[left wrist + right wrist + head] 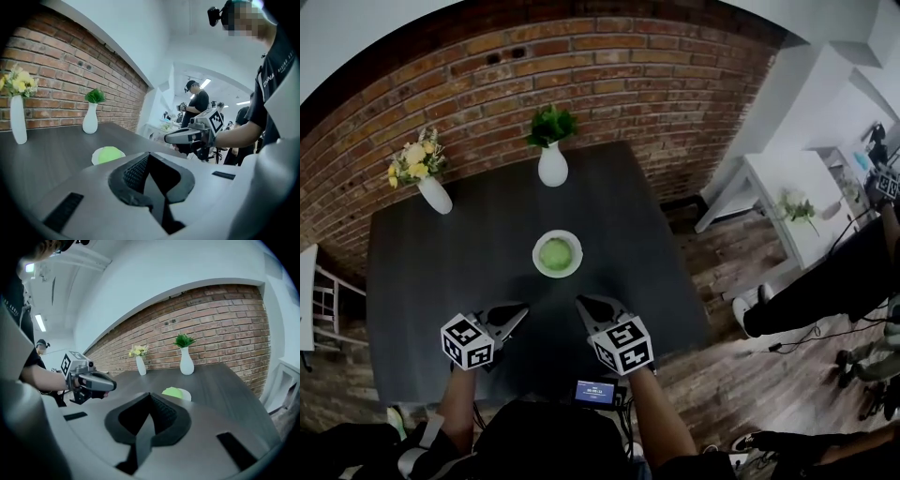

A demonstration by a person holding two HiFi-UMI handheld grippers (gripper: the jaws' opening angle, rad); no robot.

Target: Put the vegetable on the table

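Two grippers hover above the near edge of the worktop (469, 272), both empty with jaws pressed together: the left gripper (522, 308) and the right gripper (580, 301). At 12 o'clock from them, mid-worktop, the green vegetable (556, 252) sits on a white plate (559, 274). Reaching in with the jaws shut would likely just shove the round vegetable, rolling it off or skidding the plate. A shallow pinch could let it squirt free. Overreaching risks tipping the plant vase (551, 167) at 12 o'clock or the flower vase (435, 195) at 10 o'clock.
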